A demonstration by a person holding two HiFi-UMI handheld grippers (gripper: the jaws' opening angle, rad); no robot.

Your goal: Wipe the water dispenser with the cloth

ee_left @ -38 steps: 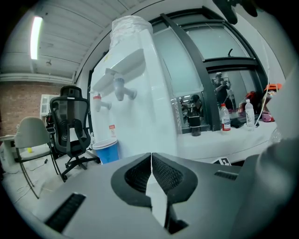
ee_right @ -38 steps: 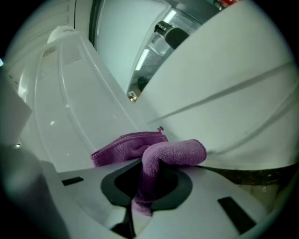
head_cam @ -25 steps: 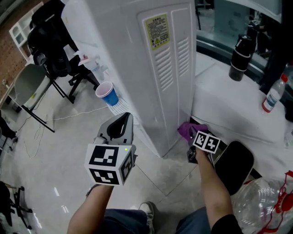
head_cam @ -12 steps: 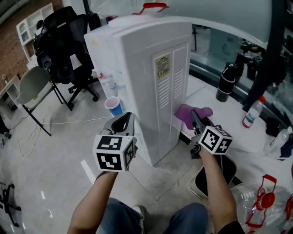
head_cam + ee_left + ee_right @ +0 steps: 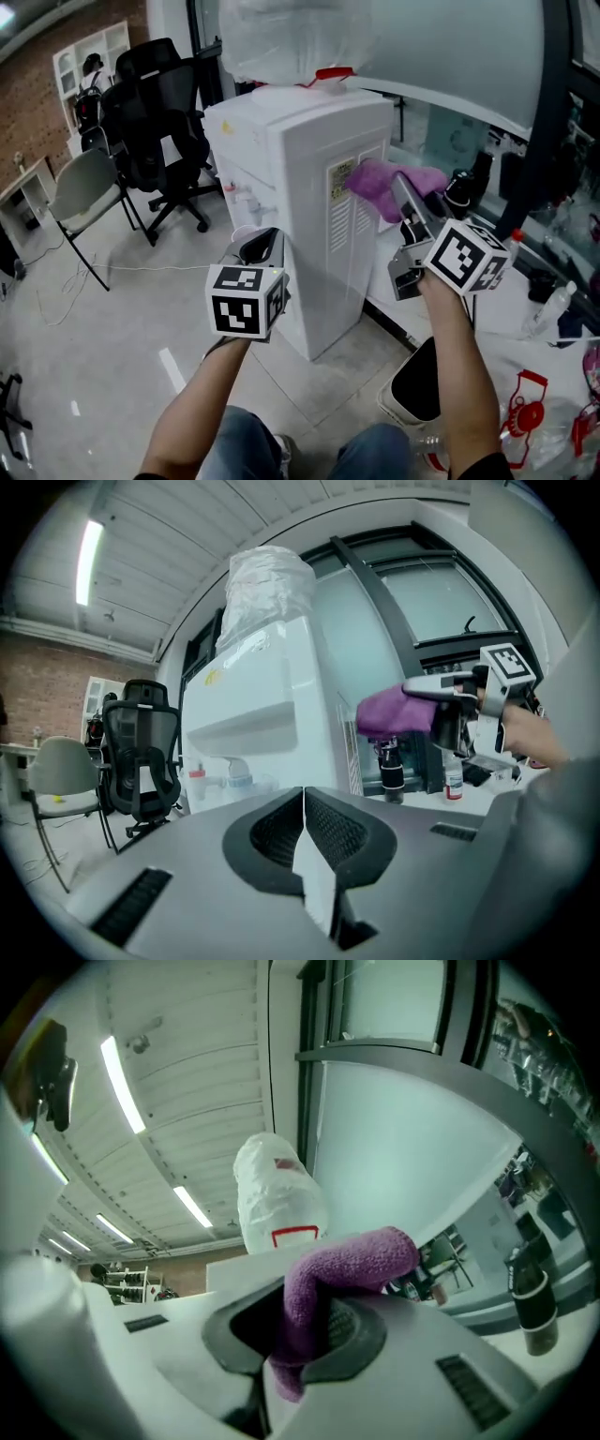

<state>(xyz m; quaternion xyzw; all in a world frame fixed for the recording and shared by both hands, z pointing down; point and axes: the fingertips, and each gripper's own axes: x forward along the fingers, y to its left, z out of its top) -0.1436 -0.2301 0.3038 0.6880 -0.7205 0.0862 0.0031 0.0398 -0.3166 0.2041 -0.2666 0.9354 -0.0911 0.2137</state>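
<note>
right gripper [image 5: 401,190] jaws clamped on cloth [image 5: 373,181], risen up water dispenser [image 5: 300,178] side | left gripper [image 5: 263,246] jaws together

water dispenser [image 5: 309,187] 1 | cloth [image 5: 375,180] 1 | tools 2: left tool [image 5: 261,246], right tool [image 5: 402,187] | grey chair [image 5: 80,192] 1

Your right claw [image 5: 405,192] holds the purple cloth [image 5: 375,183] against the upper side panel of the white water dispenser [image 5: 300,216], just beside its label [image 5: 338,187]. Your left claw [image 5: 260,246] sits lower, before the dispenser's front corner, well apart from the cloth.
</note>
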